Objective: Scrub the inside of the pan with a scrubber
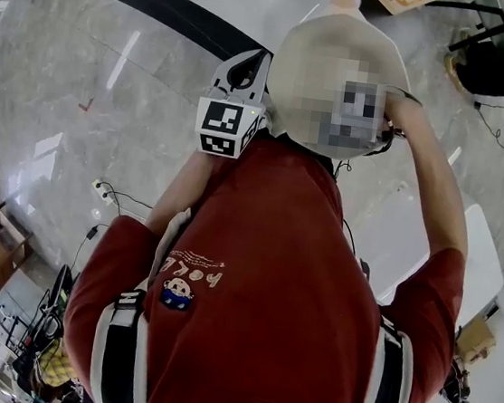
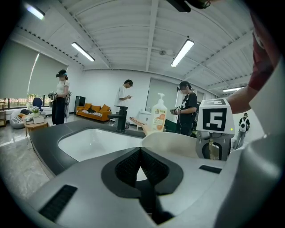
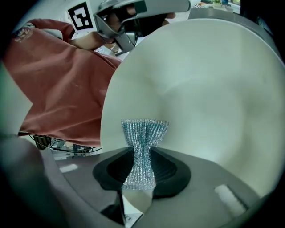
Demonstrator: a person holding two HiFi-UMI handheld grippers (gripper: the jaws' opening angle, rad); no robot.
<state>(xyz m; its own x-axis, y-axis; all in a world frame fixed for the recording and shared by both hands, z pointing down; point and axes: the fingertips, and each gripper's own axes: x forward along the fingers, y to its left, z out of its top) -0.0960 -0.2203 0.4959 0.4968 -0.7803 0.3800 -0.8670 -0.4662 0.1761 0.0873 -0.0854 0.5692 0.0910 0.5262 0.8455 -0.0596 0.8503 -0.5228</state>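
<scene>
The cream-white pan (image 3: 200, 89) is held up off any surface, its inside facing my right gripper (image 3: 141, 156). That gripper is shut on a silvery mesh scrubber (image 3: 143, 133), whose fanned top rests against the pan's inner wall. My left gripper (image 2: 140, 150) is shut, with a white sliver of the pan's rim between its pads. Past it lie the pan's bowl (image 2: 173, 143) and its pale handle (image 2: 137, 124). In the head view the pan (image 1: 320, 54) is above the red shirt, with the left gripper (image 1: 246, 75) at its left edge. The right gripper is hidden there.
A white sink basin (image 2: 95, 140) set in a dark counter (image 2: 49, 142) lies ahead, with a black faucet (image 2: 120, 120) and a soap bottle (image 2: 159, 116) behind it. Several people stand in the background. Cables and clutter lie on the glossy floor (image 1: 57, 81).
</scene>
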